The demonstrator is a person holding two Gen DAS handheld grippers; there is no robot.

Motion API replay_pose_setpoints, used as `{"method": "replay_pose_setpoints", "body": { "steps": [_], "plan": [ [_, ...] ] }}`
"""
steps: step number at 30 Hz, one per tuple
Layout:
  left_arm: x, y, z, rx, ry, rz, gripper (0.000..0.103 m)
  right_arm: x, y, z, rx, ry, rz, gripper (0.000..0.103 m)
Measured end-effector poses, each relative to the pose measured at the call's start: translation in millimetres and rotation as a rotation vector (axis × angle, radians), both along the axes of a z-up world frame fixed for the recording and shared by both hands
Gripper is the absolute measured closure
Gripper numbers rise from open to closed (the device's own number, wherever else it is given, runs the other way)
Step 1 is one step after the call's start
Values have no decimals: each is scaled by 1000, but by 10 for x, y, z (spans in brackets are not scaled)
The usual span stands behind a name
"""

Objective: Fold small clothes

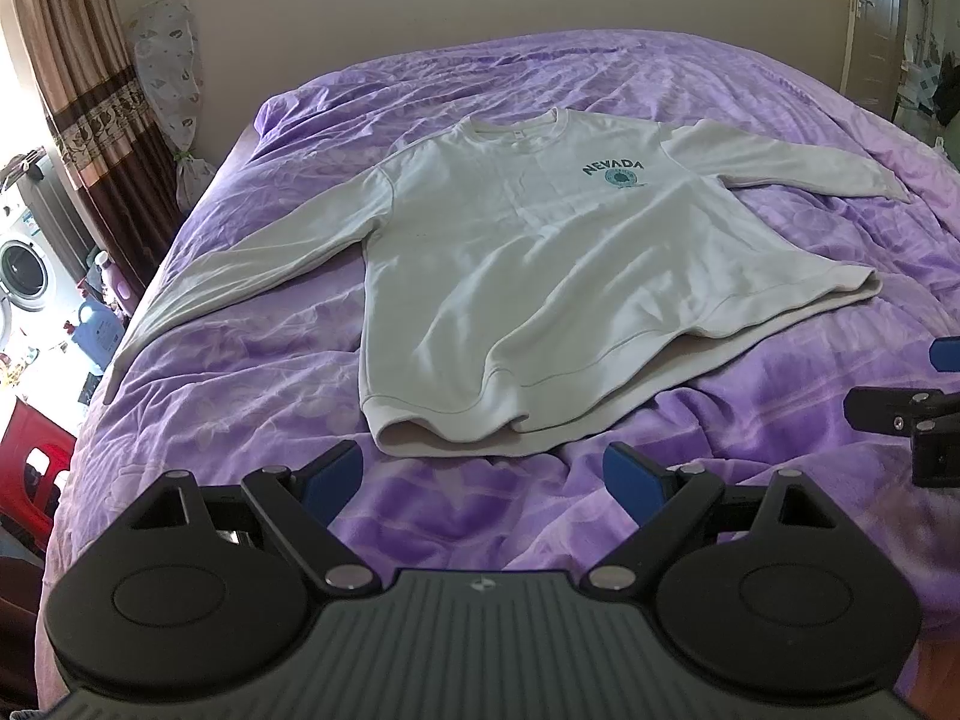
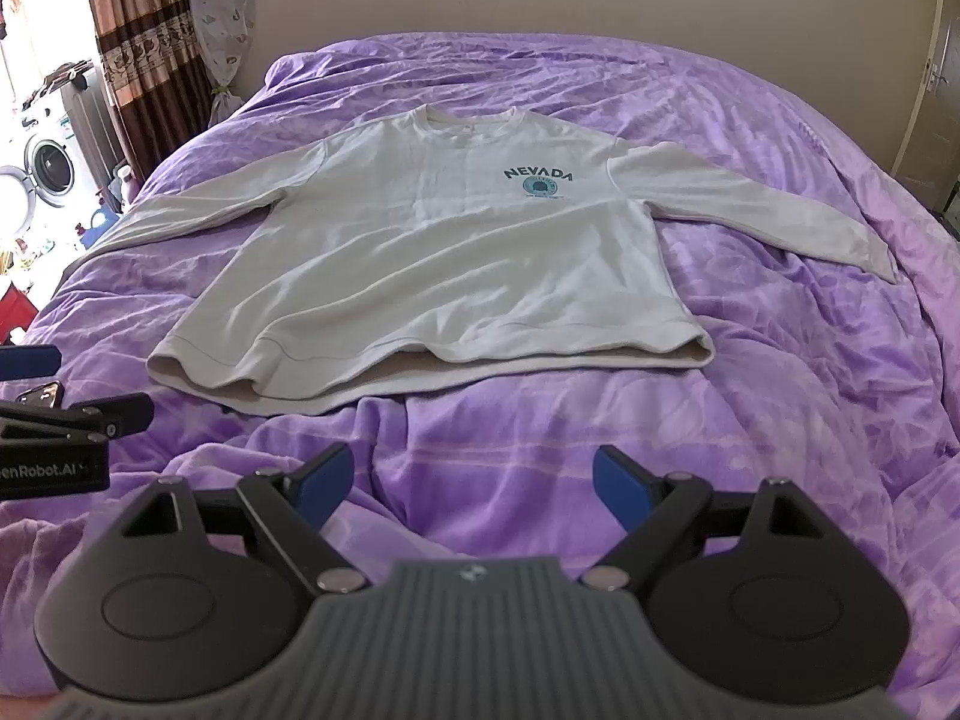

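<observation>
Purple bedspread [image 1: 252, 372] covers the whole bed, rumpled, with plenty of bare fabric on every side of the white sweatshirt [image 1: 510, 276], which lies flat, front up, sleeves spread out sideways. Its hem sits nearest both grippers. Left gripper [image 1: 483, 474] and right gripper [image 2: 471, 474] hover just short of that hem, fingers spread wide, holding nothing.
</observation>
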State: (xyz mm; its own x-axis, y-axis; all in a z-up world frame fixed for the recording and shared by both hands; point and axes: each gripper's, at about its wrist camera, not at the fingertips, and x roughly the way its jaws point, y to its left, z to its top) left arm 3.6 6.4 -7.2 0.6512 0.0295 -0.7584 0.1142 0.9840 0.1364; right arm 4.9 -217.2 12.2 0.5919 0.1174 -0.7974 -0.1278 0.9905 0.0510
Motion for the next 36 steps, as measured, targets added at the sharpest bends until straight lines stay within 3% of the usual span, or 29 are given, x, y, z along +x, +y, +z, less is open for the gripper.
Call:
{"method": "replay_pose_setpoints", "body": {
  "steps": [11,15,18,20,23,24,27,28,32,36],
  "plan": [
    [72,95,-33,42,-5,14,0,75,-170,13,0,-1,-57,20],
    [176,192,-19,51,-1,-1,0,162,-391,63,39,-53,-78,20],
    [313,339,-12,15,31,-32,13,244,-534,95,-6,-129,-55,20],
    [413,453,-25,-6,72,-57,31,331,-583,75,-99,-150,-1,20],
    [536,621,-105,-23,148,-85,45,466,-642,12,-251,-166,84,21],
    [561,654,-147,-22,170,-101,46,520,-656,-23,-294,-162,112,24],
    [629,726,-319,2,225,-139,54,672,-765,-118,-338,-144,180,54],
    [641,738,-372,13,230,-149,54,733,-797,-157,-344,-133,196,59],
    [713,700,-566,85,229,-175,54,890,-808,-362,-410,-97,272,66],
    [834,702,-688,98,230,-160,54,986,-747,-549,-502,-79,340,67]
  ]
}}
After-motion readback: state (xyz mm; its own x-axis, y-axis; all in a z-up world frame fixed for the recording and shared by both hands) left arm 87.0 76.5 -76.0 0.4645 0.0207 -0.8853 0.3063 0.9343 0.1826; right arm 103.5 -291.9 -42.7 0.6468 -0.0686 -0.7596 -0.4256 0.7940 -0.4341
